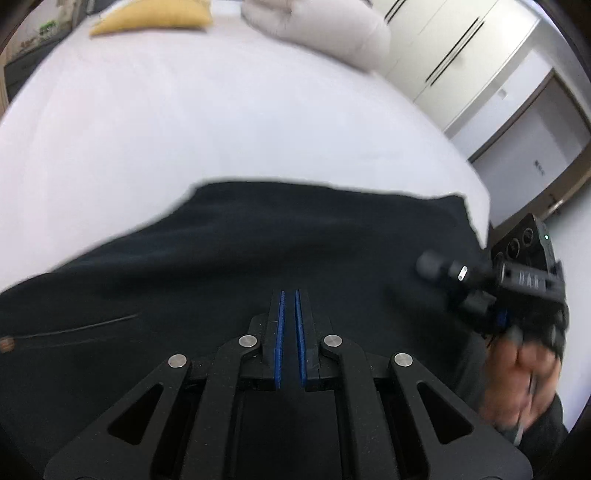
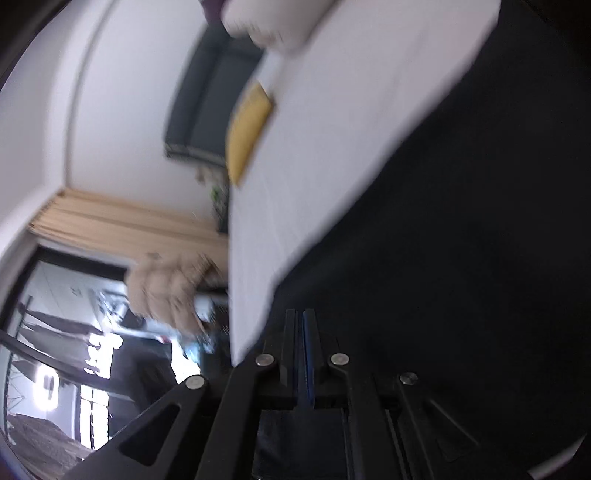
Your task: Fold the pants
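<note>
Dark navy pants [image 1: 258, 251] lie spread on a white bed [image 1: 184, 129]. My left gripper [image 1: 290, 295] hovers over the pants, its blue pads nearly together with a thin gap and nothing visibly between them. My right gripper shows at the right edge of the left wrist view [image 1: 495, 291], held in a hand over the pants' right end. In the blurred, tilted right wrist view my right gripper [image 2: 301, 314] has its fingers pressed together over the pants [image 2: 461, 240]; whether cloth is pinched between them cannot be told.
A yellow cushion [image 1: 155, 16] and a beige pillow [image 1: 317, 26] lie at the far end of the bed. White wardrobe doors [image 1: 461, 55] stand to the right beyond the bed edge. A window and curtain [image 2: 110, 221] show in the right wrist view.
</note>
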`<state>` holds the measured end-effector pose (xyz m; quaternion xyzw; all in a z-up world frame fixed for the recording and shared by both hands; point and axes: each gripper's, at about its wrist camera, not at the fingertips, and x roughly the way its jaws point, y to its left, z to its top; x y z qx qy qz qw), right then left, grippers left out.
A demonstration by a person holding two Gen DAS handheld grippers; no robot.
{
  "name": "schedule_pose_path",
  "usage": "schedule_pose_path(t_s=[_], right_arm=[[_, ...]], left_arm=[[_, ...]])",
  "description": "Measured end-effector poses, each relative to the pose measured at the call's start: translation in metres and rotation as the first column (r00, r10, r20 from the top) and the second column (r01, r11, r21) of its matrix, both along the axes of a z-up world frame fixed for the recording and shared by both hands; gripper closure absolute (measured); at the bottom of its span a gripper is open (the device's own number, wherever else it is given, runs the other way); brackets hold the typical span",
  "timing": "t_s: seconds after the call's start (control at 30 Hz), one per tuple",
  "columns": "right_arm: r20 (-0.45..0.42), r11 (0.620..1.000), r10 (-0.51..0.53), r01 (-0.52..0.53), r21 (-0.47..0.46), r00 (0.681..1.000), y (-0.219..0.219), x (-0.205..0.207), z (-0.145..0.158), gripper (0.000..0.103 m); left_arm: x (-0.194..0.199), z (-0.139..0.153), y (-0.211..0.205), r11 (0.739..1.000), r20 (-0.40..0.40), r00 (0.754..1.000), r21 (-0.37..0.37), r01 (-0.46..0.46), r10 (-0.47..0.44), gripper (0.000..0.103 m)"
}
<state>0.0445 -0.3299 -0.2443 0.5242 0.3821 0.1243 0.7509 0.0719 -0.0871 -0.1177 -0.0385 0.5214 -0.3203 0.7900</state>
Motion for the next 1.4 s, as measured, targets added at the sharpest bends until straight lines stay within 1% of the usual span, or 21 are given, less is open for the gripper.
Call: schedule_pose_path(t_s=[0.03, 0.07, 0.13, 0.23, 0.33, 0.43, 0.47, 0.5, 0.53, 0.57, 0.63, 0.67, 0.73, 0.8, 0.87, 0.93, 1.03, 1.1, 1.2, 1.3, 1.4], right_arm=[[-0.037, 1.0, 0.013, -0.013, 0.008, 0.999, 0.005, 0.008, -0.01, 0.097], [-0.09, 1.0, -0.015, 0.014, -0.019, 0.996, -0.001, 0.006, -0.024, 0.103], [-0.066, 0.997, -0.073, 0.074, 0.014, 0.995, -0.015, 0.006, -0.038, 0.103], [-0.028, 0.978, -0.196, 0.193, -0.078, 0.98, -0.055, -0.014, -0.033, 0.103], [-0.021, 0.93, -0.352, 0.346, -0.125, 0.936, -0.121, -0.031, -0.031, 0.103], [-0.044, 0.849, -0.475, 0.444, -0.286, 0.879, -0.17, -0.066, -0.01, 0.103], [-0.053, 0.824, -0.504, 0.461, -0.33, 0.862, -0.182, -0.075, -0.001, 0.093], [-0.046, 0.796, -0.531, 0.479, -0.369, 0.846, -0.192, -0.093, 0.012, 0.089], [-0.018, 0.781, -0.541, 0.494, -0.381, 0.841, -0.195, -0.106, 0.028, 0.074], [0.015, 0.769, -0.546, 0.508, -0.388, 0.837, -0.191, -0.12, 0.043, 0.043], [0.056, 0.735, -0.571, 0.54, -0.41, 0.819, -0.187, -0.154, 0.063, 0.023], [0.074, 0.725, -0.579, 0.555, -0.407, 0.812, -0.182, -0.167, 0.066, 0.023], [0.047, 0.739, -0.591, 0.565, -0.367, 0.805, -0.176, -0.184, 0.063, 0.023], [-0.004, 0.744, -0.628, 0.599, -0.297, 0.778, -0.183, -0.209, 0.041, 0.024], [-0.07, 0.75, -0.645, 0.614, -0.244, 0.761, -0.19, -0.224, 0.021, 0.031], [-0.099, 0.762, -0.642, 0.619, -0.193, 0.76, -0.211, -0.213, 0.022, 0.033], [-0.144, 0.778, -0.628, 0.61, -0.154, 0.765, -0.215, -0.199, 0.005, 0.035], [-0.185, 0.772, -0.635, 0.62, -0.14, 0.75, -0.218, -0.193, -0.008, 0.036], [-0.179, 0.753, -0.657, 0.648, -0.116, 0.732, -0.221, -0.199, -0.016, 0.036], [-0.15, 0.744, -0.667, 0.662, -0.088, 0.73, -0.222, -0.209, -0.015, 0.038], [-0.101, 0.744, -0.667, 0.666, -0.053, 0.738, -0.223, -0.21, -0.016, 0.053]], left_arm=[[0.002, -0.01, -0.002, 1.0, -0.016, 1.0, 0.022, -0.008, 0.008, 0.098], [0.004, -0.017, 0.0, 0.999, -0.025, 1.0, 0.032, -0.017, 0.018, 0.098], [0.005, -0.022, 0.015, 0.999, -0.036, 0.998, 0.007, -0.045, 0.045, 0.098], [0.002, -0.023, 0.045, 0.995, -0.023, 0.995, 0.028, -0.091, 0.092, 0.098], [0.0, -0.024, 0.079, 0.987, -0.028, 0.987, 0.019, -0.157, 0.158, 0.098], [-0.01, -0.016, 0.105, 0.976, 0.002, 0.978, 0.062, -0.207, 0.207, 0.098], [-0.018, -0.013, 0.115, 0.973, 0.006, 0.975, 0.07, -0.222, 0.222, 0.098], [-0.025, -0.009, 0.123, 0.97, 0.012, 0.972, 0.072, -0.234, 0.234, 0.098], [-0.032, -0.003, 0.126, 0.968, 0.021, 0.971, 0.067, -0.241, 0.24, 0.098], [-0.036, 0.001, 0.126, 0.969, 0.027, 0.971, 0.06, -0.241, 0.239, 0.098], [-0.042, 0.005, 0.118, 0.973, 0.023, 0.973, 0.044, -0.228, 0.228, 0.098], [-0.045, 0.004, 0.11, 0.977, 0.017, 0.977, 0.036, -0.211, 0.211, 0.098], [-0.048, 0.003, 0.089, 0.987, 0.009, 0.987, 0.026, -0.159, 0.159, 0.098], [-0.041, 0.004, 0.064, 0.993, 0.0, 0.993, 0.044, -0.114, 0.114, 0.098], [-0.044, -0.002, 0.045, 0.994, 0.003, 0.997, 0.066, -0.083, 0.083, 0.098], [-0.046, -0.006, 0.028, 0.993, 0.002, 0.997, 0.084, -0.082, 0.082, 0.098], [-0.041, -0.012, 0.028, 0.994, -0.024, 0.995, 0.061, -0.09, 0.092, 0.098], [-0.04, -0.015, 0.027, 0.994, -0.031, 0.995, 0.053, -0.092, 0.094, 0.098], [-0.038, -0.021, 0.026, 0.994, -0.025, 0.995, 0.057, -0.094, 0.095, 0.098], [-0.04, -0.022, 0.025, 0.994, -0.021, 0.995, 0.061, -0.091, 0.093, 0.098], [-0.04, -0.023, 0.028, 0.994, -0.024, 0.995, 0.054, -0.093, 0.095, 0.098]])
